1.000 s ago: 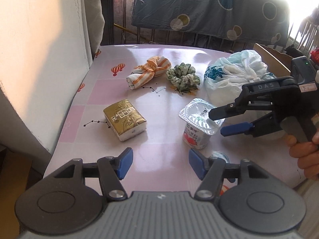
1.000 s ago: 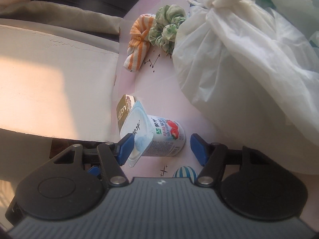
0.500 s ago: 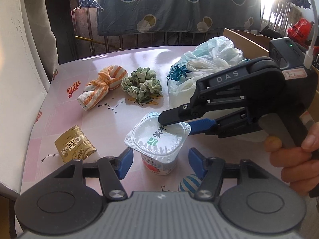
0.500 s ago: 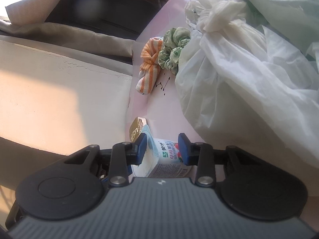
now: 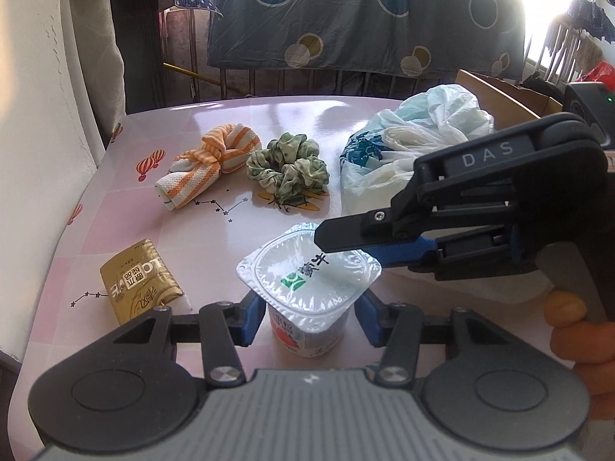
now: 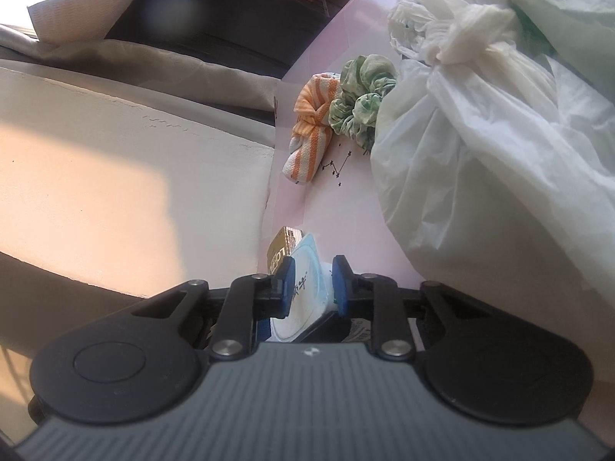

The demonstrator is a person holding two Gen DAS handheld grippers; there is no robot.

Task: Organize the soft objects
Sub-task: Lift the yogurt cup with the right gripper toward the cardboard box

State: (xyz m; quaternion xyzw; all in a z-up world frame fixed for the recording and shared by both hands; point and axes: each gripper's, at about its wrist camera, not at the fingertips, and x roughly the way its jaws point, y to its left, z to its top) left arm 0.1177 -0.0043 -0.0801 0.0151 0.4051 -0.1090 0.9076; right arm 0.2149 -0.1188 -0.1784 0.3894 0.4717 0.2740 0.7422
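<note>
A yogurt cup point(image 5: 303, 280) with a foil lid stands on the pink table point(image 5: 307, 115). My left gripper point(image 5: 309, 319) straddles the cup's body; its jaws are closing, and a small gap shows at each pad. My right gripper point(image 5: 346, 246) comes in from the right, one finger over the lid and the blue one under the rim. In the right wrist view my right gripper point(image 6: 313, 286) is closing on the yogurt cup point(image 6: 307, 253) at its rim. Farther back lie an orange striped knotted cloth point(image 5: 207, 165) and a green scrunchie point(image 5: 288, 169).
A gold tissue pack point(image 5: 138, 280) lies left of the cup. A knotted white plastic bag point(image 5: 415, 142) fills the table's right side, with a cardboard box point(image 5: 499, 88) behind it. A pale wall point(image 5: 38, 115) borders the left edge. A person's hand point(image 5: 569, 330) holds the right gripper.
My left gripper has shifted from in front of the tissue pack to the yogurt cup and narrowed around it. My right gripper's jaws have drawn together onto the cup's rim.
</note>
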